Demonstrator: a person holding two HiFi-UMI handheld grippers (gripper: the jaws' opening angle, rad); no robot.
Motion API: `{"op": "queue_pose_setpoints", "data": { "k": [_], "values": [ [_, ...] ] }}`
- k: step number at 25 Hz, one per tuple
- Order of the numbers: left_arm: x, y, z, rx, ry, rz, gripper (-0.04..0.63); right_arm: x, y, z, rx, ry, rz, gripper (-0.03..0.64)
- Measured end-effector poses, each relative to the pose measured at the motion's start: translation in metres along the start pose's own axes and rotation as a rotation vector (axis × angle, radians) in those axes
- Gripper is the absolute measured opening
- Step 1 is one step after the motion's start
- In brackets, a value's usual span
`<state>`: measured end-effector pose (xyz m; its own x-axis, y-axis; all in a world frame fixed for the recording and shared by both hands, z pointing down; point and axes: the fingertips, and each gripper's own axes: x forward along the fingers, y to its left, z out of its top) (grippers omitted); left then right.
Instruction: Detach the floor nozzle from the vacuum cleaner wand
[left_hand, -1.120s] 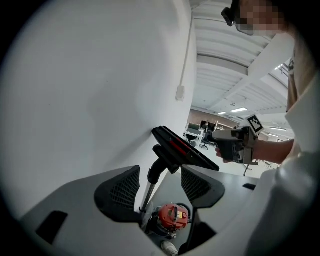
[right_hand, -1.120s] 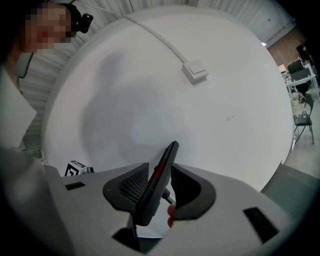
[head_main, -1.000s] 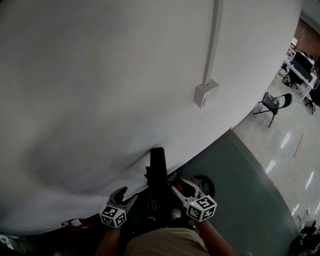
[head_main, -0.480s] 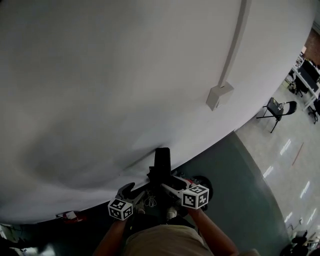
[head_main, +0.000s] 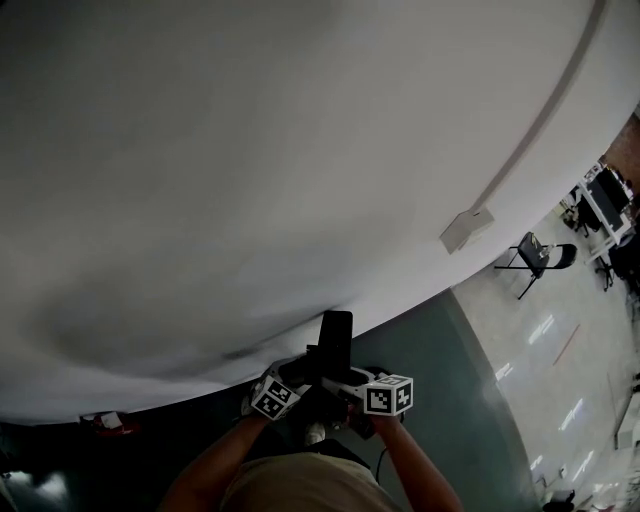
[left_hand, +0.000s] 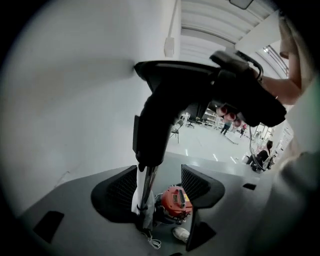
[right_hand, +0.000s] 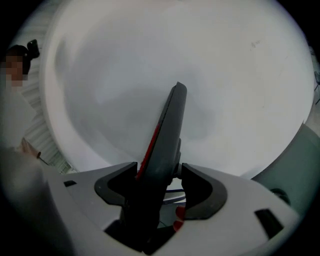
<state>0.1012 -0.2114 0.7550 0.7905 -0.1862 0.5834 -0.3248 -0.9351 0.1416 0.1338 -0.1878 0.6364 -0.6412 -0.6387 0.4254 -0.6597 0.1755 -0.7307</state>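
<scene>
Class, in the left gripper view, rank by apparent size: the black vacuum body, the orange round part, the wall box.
1. black vacuum body, nearest the camera
2. orange round part
3. wall box, farthest away

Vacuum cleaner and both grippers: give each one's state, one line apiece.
left gripper: open, with the wand in the gap between its jaws.
right gripper: open, jaws have just been opening, with the handle between them.
handle: upright.
wand: upright, running down from the handle.
</scene>
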Motion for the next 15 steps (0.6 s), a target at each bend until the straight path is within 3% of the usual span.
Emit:
{"op": "queue_pose_setpoints", "data": {
  "k": [3, 6, 9, 14, 15],
  "values": [
    [0.021, 0.004, -0.006, 0.003, 0.015, 0.008, 0.270, 0.003, 0.000, 0.003, 0.008, -0.009, -0.002, 0.275],
    [0.030, 0.015, -0.010, -0.059, 0.007, 0.024, 0.268, 0.006, 0.002, 0.005, 0.034, -0.031, 0.007, 0.273],
    [0.032, 0.024, -0.014, -0.105, -0.005, 0.032, 0.212, 0.007, 0.003, 0.006, 0.096, -0.071, 0.048, 0.258],
    [0.034, 0.027, -0.012, -0.098, -0.004, 0.050, 0.207, 0.006, 0.005, 0.006, 0.108, -0.073, 0.020, 0.247],
    [0.034, 0.028, -0.012, -0.098, -0.006, 0.055, 0.176, 0.006, 0.008, 0.007, 0.119, -0.076, 0.016, 0.242]
  ]
}}
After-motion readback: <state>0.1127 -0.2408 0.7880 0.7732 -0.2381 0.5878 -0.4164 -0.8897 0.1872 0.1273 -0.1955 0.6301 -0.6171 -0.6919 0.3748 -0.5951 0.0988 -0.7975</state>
